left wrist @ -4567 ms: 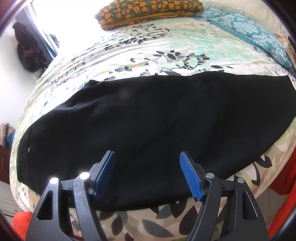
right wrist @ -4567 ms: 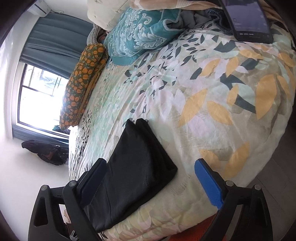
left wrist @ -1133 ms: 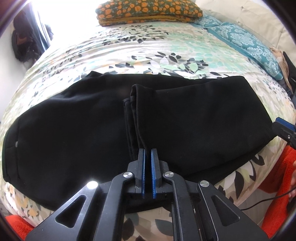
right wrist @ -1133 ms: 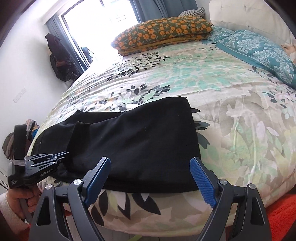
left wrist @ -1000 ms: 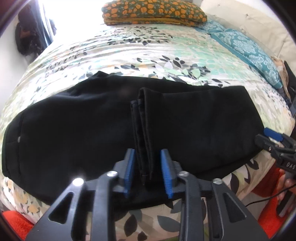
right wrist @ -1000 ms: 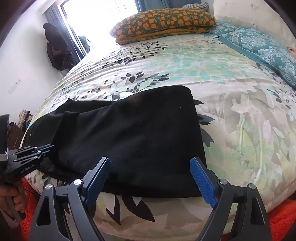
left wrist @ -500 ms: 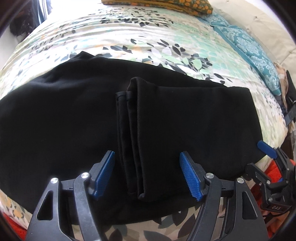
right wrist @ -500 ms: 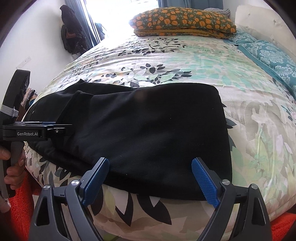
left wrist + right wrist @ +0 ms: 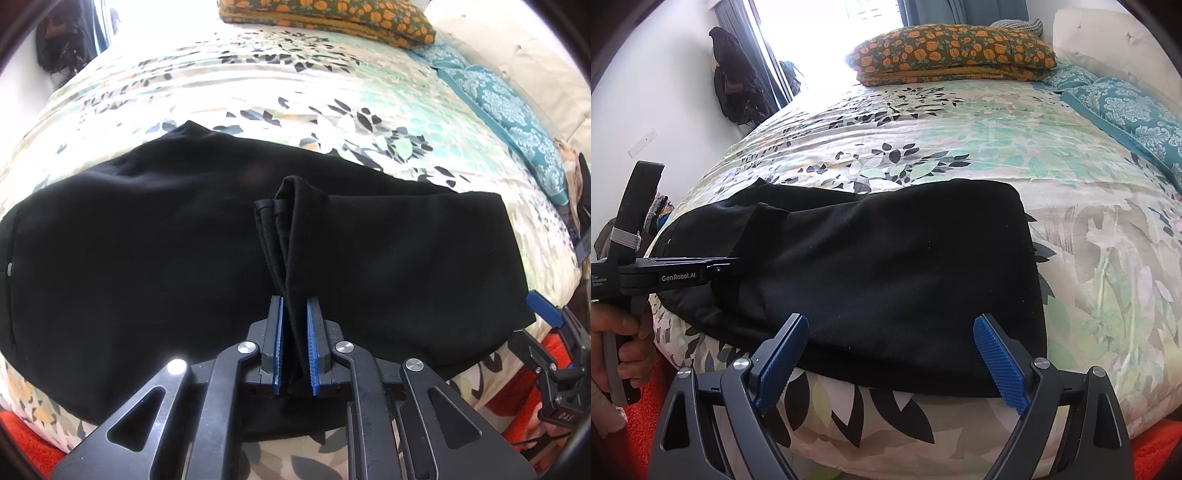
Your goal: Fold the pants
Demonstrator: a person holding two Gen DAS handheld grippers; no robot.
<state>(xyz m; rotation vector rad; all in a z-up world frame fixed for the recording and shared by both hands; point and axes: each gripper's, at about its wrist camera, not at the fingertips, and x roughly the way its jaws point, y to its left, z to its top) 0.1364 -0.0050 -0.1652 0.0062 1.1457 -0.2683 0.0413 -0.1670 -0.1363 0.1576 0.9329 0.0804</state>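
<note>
Hard to read: the pants (image 9: 147,266) are flat black, so layers and seams mostly vanish; only the bunched hem edges by the left pads show as separate folds. Waistband end is cut off at the left frame edge in the left wrist view. The left gripper (image 9: 294,345) shows side-on in the right wrist view, so its tips blend into the cloth there. A dark object at the far right edge of the left view is too cropped to tell.

Pants lie across the near side of the bed (image 9: 960,122), leg end doubled back over the middle. Fold edge sits on the right, near edge runs along the mattress lip just above the floral drop. Plenty of bare quilt beyond the pants toward the orange pillow (image 9: 953,51) and teal pillow (image 9: 1126,107). Red rug (image 9: 1160,450) below the bed edge.

Left gripper: jaws have just been closing, now narrow, blue pads pinching the gathered hem of the folded-back leg; cloth fills the gap. A hand (image 9: 620,343) holds its handle at the left.

Right gripper (image 9: 890,362): jaws wide, pads hanging over the near edge of the folded part, one each side, nothing pinched. Whether the tips touch the cloth, can't tell.
</note>
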